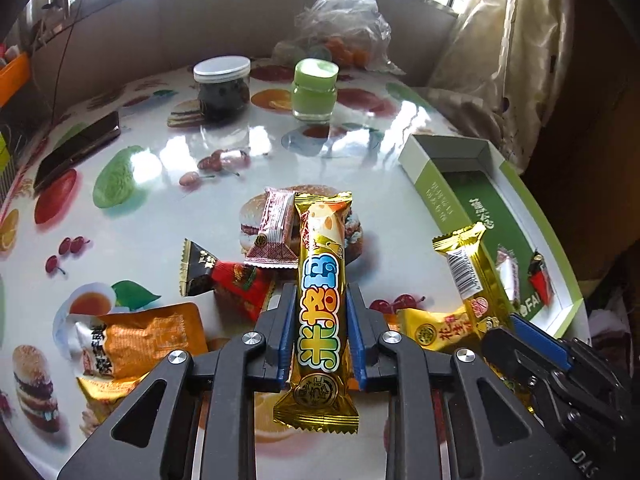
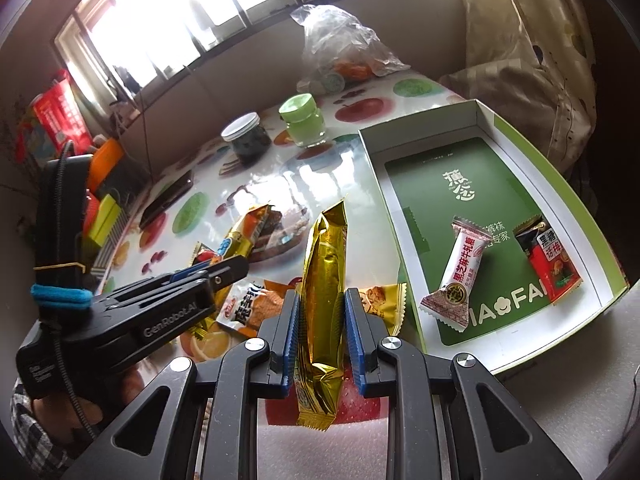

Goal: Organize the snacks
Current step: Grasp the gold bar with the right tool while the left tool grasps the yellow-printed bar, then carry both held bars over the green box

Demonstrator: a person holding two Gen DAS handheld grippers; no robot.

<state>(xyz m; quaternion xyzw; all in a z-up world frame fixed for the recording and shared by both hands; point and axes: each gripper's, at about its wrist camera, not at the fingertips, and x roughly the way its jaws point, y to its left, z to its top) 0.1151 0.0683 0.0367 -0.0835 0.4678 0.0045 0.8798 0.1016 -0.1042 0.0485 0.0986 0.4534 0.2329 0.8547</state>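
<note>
Gripped between the blue pads of the left gripper (image 1: 320,304), a gold snack bar with coloured lettering (image 1: 320,280) points away along the fingers, its far end over the loose pile of snacks. Both pads press its sides, so the jaws are nearly closed on it. The right gripper (image 2: 320,312) is likewise clamped on a second gold bar (image 2: 324,280), held upright with its tip tilted towards the green box.

Taking the green box (image 2: 404,248) as landmark: it lies open on the fruit-print table (image 1: 160,208), to the right of both grippers. Inside it rest a white-and-maroon candy (image 2: 460,272) and, beside that, a red-and-black packet (image 2: 552,268). Left of the box, on the table, are a yellow packet (image 1: 436,330), an orange pouch (image 1: 140,340), a red-and-black triangular packet (image 1: 224,280) and a maroon-patterned candy (image 1: 276,232). Beyond the box's far left corner stand a green-lidded jar (image 1: 314,92) and a dark jar (image 1: 222,88).
</note>
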